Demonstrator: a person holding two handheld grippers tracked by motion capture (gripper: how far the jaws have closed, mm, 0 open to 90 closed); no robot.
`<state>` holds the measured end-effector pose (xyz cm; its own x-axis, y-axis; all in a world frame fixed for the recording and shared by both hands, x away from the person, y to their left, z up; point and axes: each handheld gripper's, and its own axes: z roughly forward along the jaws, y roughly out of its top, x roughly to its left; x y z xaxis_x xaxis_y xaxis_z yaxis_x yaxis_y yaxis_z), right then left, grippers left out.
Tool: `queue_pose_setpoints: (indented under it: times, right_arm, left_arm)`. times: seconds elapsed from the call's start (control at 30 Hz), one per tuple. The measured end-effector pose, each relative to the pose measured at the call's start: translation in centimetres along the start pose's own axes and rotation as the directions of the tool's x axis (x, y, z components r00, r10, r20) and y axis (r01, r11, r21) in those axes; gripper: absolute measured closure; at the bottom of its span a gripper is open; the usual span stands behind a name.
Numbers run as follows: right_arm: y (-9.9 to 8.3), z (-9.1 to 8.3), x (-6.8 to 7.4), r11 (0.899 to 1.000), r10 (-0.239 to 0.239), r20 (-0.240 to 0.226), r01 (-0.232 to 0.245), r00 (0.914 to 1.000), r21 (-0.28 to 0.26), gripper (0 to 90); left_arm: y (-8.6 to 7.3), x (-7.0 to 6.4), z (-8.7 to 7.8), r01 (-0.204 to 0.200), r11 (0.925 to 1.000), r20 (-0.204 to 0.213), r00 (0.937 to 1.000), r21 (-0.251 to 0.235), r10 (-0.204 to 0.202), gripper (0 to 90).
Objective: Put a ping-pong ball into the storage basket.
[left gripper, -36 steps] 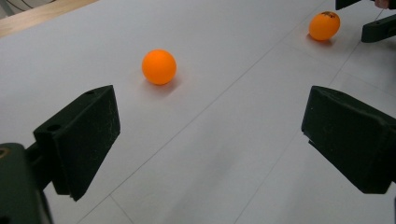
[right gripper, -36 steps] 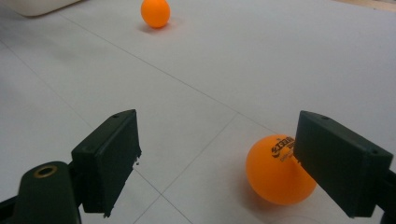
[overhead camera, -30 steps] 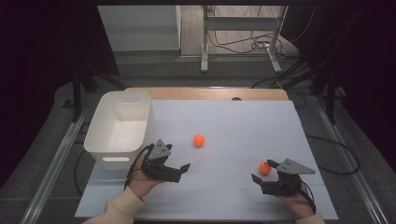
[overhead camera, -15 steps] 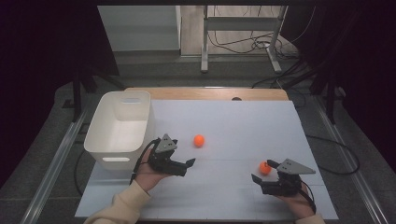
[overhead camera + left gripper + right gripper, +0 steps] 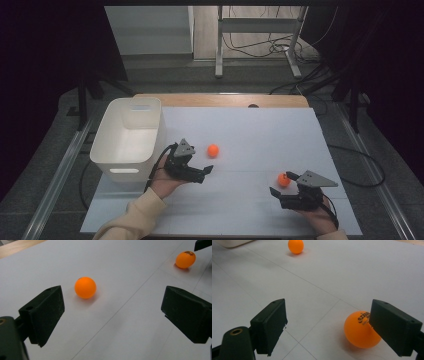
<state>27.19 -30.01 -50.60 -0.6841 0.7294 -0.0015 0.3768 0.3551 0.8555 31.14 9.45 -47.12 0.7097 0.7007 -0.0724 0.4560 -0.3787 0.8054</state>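
Note:
Two orange balls lie on the white table sheet (image 5: 250, 130). One ball (image 5: 213, 150) (image 5: 85, 287) rests near the middle, just beyond my left gripper (image 5: 205, 173) (image 5: 113, 297), which is open and empty, its jaws wide apart and pointing at it. The other ball (image 5: 284, 180) (image 5: 359, 330) carries black print and sits beside the right jaw of my right gripper (image 5: 281, 183) (image 5: 328, 307), partly behind it. That gripper is open too, low over the sheet. In the left gripper view the printed ball (image 5: 185, 259) lies far off, and in the right gripper view the plain ball (image 5: 296, 246) does.
A white plastic bin (image 5: 100, 150) (image 5: 232, 242) stands at the table's left side, close to my left hand. A wooden strip (image 5: 220, 100) runs along the far edge. Metal stand legs and cables lie on the floor behind.
My left gripper has moved forward and right, closer to the middle ball. The right gripper and both balls have stayed put.

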Motion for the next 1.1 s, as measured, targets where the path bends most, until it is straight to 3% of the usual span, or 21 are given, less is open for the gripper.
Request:
queue_pose_setpoints:
  times: [1.1]
  right_arm:
    - [-0.1,0.0,0.0,1.000,-0.006,0.000,0.006,1.0000,0.009,15.2]
  left_arm:
    - [1.8,0.9,3.9,0.009,0.9977,-0.020,0.9998,0.066,-0.008,5.6]
